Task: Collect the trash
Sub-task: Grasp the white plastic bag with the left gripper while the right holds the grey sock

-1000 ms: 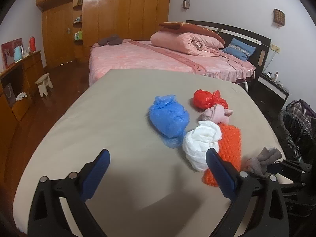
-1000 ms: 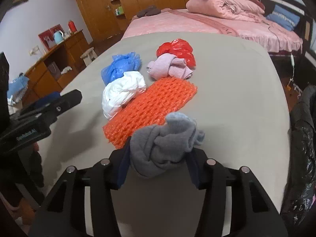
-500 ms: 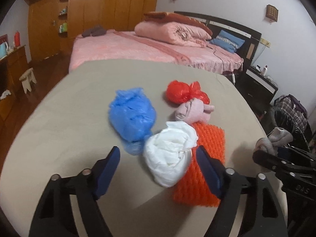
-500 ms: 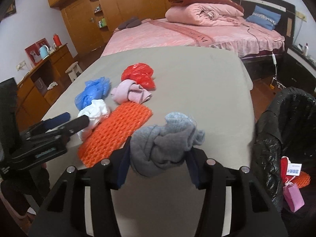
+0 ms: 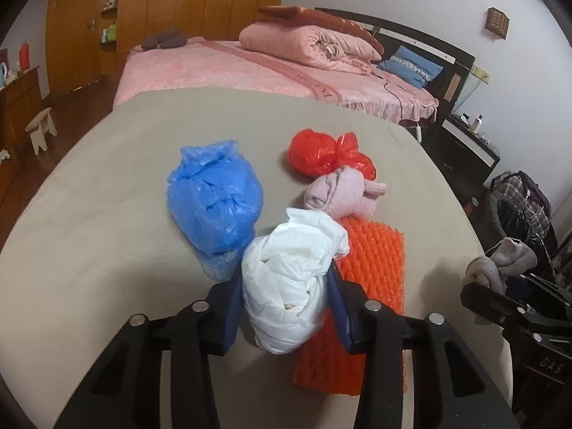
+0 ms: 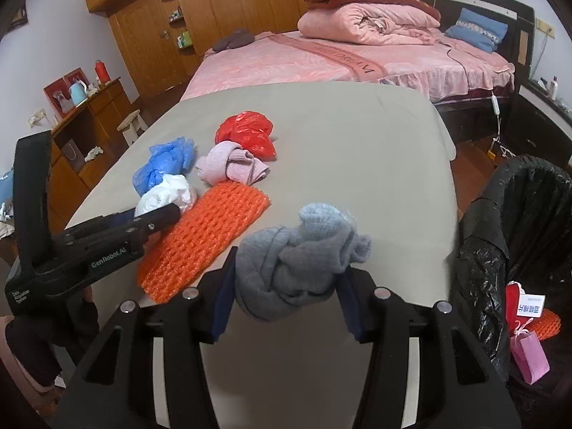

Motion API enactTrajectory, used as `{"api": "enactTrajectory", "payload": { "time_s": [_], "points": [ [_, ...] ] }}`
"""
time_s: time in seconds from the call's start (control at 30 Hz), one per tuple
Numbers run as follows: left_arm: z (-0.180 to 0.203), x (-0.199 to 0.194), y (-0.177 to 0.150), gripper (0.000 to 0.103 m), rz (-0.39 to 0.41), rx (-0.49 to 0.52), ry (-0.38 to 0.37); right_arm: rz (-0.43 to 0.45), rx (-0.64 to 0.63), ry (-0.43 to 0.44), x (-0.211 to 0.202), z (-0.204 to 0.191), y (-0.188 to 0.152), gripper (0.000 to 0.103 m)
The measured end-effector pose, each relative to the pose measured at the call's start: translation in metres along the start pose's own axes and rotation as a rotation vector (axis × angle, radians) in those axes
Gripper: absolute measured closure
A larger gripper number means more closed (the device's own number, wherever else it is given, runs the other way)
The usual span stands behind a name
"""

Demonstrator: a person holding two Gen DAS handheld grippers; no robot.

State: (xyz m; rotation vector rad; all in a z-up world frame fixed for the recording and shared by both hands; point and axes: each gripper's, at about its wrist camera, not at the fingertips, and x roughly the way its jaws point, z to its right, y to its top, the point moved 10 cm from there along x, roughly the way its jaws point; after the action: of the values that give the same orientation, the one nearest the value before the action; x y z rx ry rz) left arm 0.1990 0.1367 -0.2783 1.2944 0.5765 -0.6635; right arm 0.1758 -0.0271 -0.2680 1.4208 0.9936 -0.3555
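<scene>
— Left gripper (image 5: 286,300) first: what has it got?

— Its blue pads are pressed against both sides of the white plastic bag (image 5: 293,282), which sits on the beige bench (image 5: 107,250). Just left of that bag, touching it, lies the crumpled blue bag (image 5: 214,203).

— And further right?

— An orange foam net (image 5: 361,286) lies flat under the white bag's right edge. Beyond it sits a rolled pink sock (image 5: 339,193), touching the knotted red bag (image 5: 321,153) behind it.

— The right gripper (image 6: 286,282)?

— Clamped on a bundled grey sock (image 6: 296,264), held clear above the bench near its right edge. In the left wrist view the same sock shows far right, over the bench rim.

— Anything beside it?

— A bin lined with a black bag (image 6: 518,221) stands off the bench's right side; a red item with a white label, some orange netting and a small pink gift bag (image 6: 529,357) are visible by it, low down. A pink bed (image 6: 321,57) fills the background.
</scene>
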Motion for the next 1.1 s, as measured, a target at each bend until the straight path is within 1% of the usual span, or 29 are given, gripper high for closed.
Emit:
{"api": "enactTrajectory", "payload": {
  "time_s": [0.4,0.57,0.8,0.97,1.1],
  "points": [
    [-0.001,-0.047,0.016,0.061,0.088,0.010,0.026,0.026,-0.009,0.003,-0.010,-0.004,0.008,0.054],
    [0.008,-0.067,0.026,0.061,0.119,0.018,0.037,0.055,-0.008,0.016,-0.026,-0.006,0.017,0.054],
    [0.034,-0.096,0.043,0.061,0.159,0.045,0.025,0.133,-0.009,0.009,-0.071,0.000,0.039,0.054],
    [0.061,-0.113,0.055,0.061,0.189,0.057,-0.003,0.199,0.001,-0.011,-0.108,0.013,0.055,0.054],
    [0.091,-0.126,0.067,0.061,0.210,0.075,-0.047,0.251,0.024,-0.037,-0.139,0.031,0.064,0.053]
  ]
}}
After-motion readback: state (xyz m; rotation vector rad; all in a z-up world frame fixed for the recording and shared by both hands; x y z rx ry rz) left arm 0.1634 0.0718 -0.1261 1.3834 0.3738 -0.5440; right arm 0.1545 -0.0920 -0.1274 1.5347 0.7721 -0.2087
